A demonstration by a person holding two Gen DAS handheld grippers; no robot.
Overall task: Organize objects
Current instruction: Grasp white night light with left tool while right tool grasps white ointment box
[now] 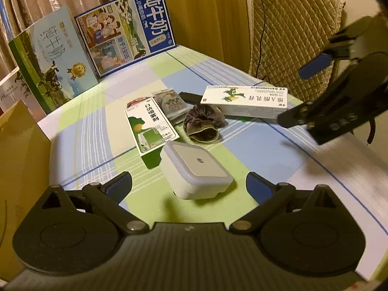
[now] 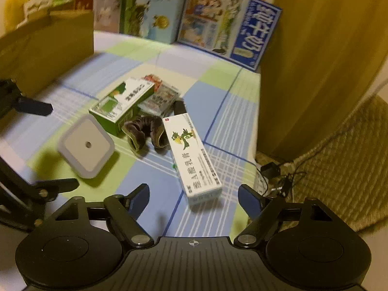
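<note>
A white square night-light (image 1: 195, 169) (image 2: 86, 144) lies just ahead of my open left gripper (image 1: 189, 185), between its blue-padded fingers but untouched. Behind it lie a green-and-white medicine box (image 1: 150, 126) (image 2: 123, 103), two foil sachets (image 1: 171, 103) (image 2: 161, 97), a dark velvet scrunchie (image 1: 202, 122) (image 2: 145, 132) and a long white ointment box (image 1: 245, 100) (image 2: 194, 157). My right gripper (image 2: 194, 198) hovers open over the near end of the ointment box, holding nothing; it shows in the left wrist view as a dark frame at the right (image 1: 315, 89).
Two milk cartons (image 1: 126, 29) (image 2: 228, 21) stand upright at the table's far edge. A cardboard box (image 1: 17, 160) (image 2: 46, 48) sits at the left. A quilted chair (image 1: 293, 36) and cables (image 2: 274, 169) lie beyond the right edge of the checked tablecloth (image 1: 257, 150).
</note>
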